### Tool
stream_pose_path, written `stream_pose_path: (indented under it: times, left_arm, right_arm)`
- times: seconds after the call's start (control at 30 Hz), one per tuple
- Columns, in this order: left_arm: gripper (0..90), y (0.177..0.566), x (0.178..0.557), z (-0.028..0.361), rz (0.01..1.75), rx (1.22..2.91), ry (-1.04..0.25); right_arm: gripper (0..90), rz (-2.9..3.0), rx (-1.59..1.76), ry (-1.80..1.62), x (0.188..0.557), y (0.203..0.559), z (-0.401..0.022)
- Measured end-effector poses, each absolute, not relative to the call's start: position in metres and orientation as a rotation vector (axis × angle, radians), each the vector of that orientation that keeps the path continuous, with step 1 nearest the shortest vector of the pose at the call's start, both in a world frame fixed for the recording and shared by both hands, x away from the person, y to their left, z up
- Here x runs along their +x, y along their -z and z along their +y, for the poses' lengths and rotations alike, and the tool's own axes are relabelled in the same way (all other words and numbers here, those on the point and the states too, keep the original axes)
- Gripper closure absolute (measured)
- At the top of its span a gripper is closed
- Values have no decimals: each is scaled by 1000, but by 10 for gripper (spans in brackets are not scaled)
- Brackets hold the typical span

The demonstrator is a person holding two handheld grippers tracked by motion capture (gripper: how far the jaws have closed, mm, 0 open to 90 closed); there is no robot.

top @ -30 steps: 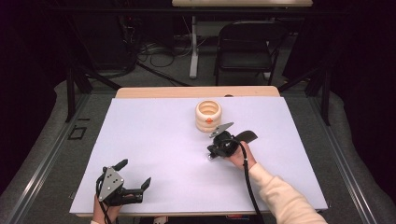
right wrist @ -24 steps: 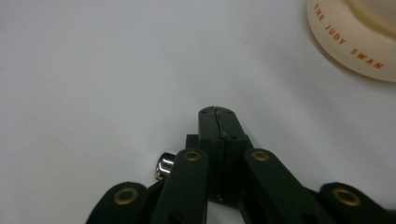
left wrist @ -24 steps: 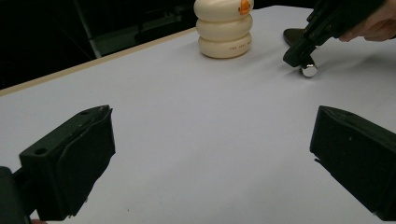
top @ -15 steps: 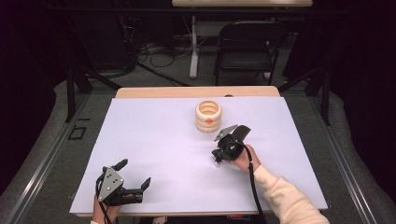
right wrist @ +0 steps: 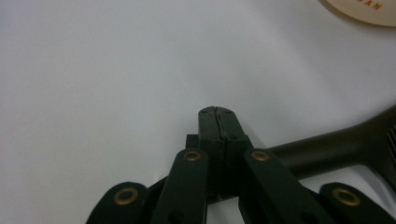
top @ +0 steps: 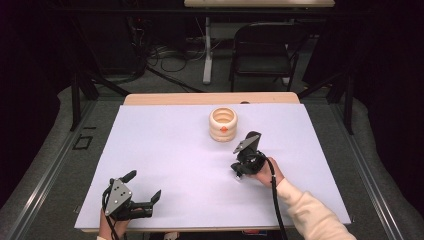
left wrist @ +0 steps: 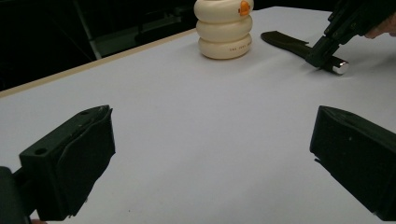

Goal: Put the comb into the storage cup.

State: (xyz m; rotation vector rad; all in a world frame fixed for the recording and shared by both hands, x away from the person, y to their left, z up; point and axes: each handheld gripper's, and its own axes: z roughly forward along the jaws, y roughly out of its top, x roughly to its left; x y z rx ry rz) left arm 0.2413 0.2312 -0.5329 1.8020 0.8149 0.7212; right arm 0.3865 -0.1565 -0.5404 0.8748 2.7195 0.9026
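My right gripper (top: pixel 239 172) points down at the desk (top: pixel 165 150), just on my side of the cup (top: pixel 223 124). Its jaws are pressed together. The right gripper view shows the seam between them closed, with nothing in it. The tips sit at a dark tool (left wrist: pixel 286 41) that lies flat on the desk. The tool has a black handle that runs off toward the cup and a shiny metal end (left wrist: pixel 339 66) that pokes out on the other side of my tips. I cannot tell whether I touch the tool or only hang over it. I see no grip on it.

My left gripper (top: pixel 145 185) is near the front edge of the desk, well apart from all this. Its jaws are spread and hold nothing.

The cup stands upright toward the far side of the desk, and I can see nothing in it from above.

I judge the work barely begun. The tool is neither lifted nor in the cup. What is left is to open the right jaws, take the tool, raise it and drop it in the cup.
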Motion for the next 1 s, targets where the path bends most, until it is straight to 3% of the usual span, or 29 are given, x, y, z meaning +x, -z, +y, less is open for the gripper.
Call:
stream_pose_path:
  times: [1.0]
  left_arm:
    - [2,533,241,231,815,1803,-719]
  right_arm:
    - [900,2711,961,-812,380,537,-188]
